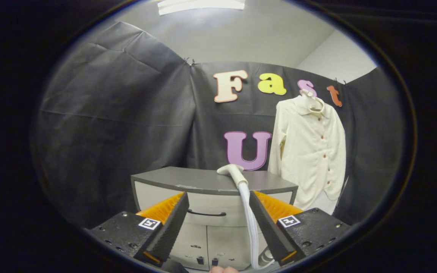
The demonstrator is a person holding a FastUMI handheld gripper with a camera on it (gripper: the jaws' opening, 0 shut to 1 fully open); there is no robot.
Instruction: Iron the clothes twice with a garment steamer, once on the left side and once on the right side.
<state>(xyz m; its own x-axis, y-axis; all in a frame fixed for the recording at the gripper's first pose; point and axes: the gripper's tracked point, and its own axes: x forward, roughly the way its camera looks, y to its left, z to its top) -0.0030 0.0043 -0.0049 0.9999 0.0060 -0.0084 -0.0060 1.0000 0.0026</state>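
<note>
Jaws apart before steamer (233, 170); hose base cut off

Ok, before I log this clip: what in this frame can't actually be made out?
- Steamer head, gripper view: lies on the cabinet; its steam face is turned away.
- Hose: its lower end disappears behind the open gripper; where it leads is hidden.
- Shirt: its far side faces the cloth wall; wrinkles are too small to judge.
- Hand below the fingers: cut off, grip unclear.
</note>
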